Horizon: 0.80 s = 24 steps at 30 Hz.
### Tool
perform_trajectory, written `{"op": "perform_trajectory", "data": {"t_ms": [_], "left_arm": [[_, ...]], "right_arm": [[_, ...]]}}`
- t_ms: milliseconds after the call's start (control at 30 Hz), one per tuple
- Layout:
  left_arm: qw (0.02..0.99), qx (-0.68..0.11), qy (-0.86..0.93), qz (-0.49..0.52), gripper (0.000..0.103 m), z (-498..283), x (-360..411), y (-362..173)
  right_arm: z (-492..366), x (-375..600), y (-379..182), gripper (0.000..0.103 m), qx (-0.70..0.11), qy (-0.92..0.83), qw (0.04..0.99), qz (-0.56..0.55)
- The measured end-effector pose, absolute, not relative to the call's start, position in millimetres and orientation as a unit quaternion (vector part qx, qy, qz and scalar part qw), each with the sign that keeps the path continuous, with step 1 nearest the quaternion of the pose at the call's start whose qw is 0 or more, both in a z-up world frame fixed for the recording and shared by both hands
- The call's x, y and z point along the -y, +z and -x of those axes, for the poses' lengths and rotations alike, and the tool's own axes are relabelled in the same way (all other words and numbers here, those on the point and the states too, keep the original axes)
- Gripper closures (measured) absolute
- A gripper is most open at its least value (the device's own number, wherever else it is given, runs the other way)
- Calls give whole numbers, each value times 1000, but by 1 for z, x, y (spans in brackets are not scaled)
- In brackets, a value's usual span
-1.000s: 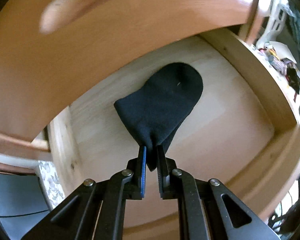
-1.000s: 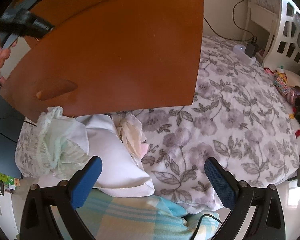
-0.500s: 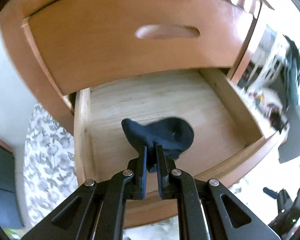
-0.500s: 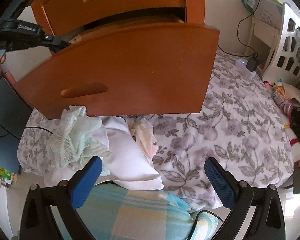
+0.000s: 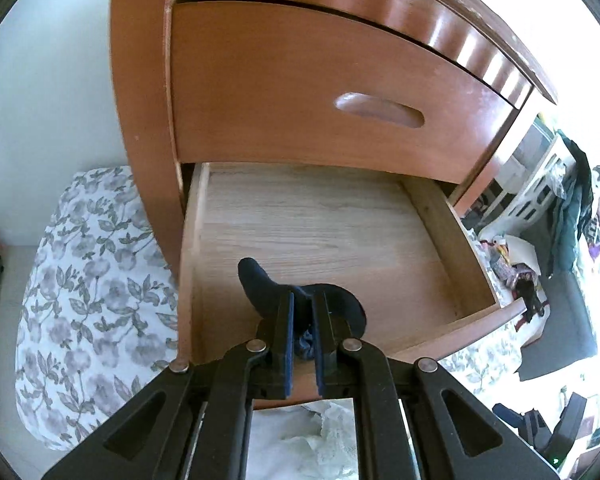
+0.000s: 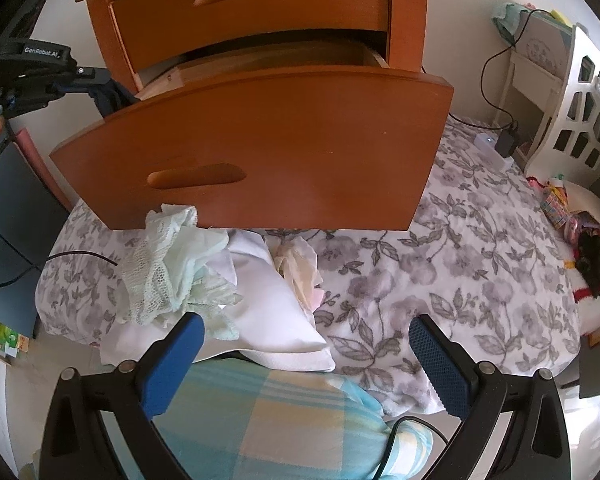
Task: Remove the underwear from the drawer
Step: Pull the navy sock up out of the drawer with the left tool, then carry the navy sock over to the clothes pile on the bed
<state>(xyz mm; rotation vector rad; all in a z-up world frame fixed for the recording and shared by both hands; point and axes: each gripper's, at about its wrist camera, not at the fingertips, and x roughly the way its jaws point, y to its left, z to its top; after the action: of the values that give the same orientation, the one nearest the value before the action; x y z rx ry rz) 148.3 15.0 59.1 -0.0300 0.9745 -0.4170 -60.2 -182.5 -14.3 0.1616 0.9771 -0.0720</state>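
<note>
L gripper clenched on dark underwear, lifted clear of drawer floor, near front edge. Bare wood across rest of drawer, walls both sides. 2 drawers seen, upper one closed. Below front panel: pale garments heaped on floral bedding. R gripper wide open, nothing between pads, above heap.
</note>
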Motion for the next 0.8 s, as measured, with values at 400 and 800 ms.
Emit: {"op": "perform_trajectory", "data": {"t_ms": [400, 800], "left_arm": [[868, -460, -184, 36, 95, -144, -31, 62], [892, -420, -159, 59, 95, -144, -60, 96]], "right_arm": [[60, 182, -17, 0, -473, -32, 877, -77], [58, 179, -20, 0, -477, -28, 875, -74]]}}
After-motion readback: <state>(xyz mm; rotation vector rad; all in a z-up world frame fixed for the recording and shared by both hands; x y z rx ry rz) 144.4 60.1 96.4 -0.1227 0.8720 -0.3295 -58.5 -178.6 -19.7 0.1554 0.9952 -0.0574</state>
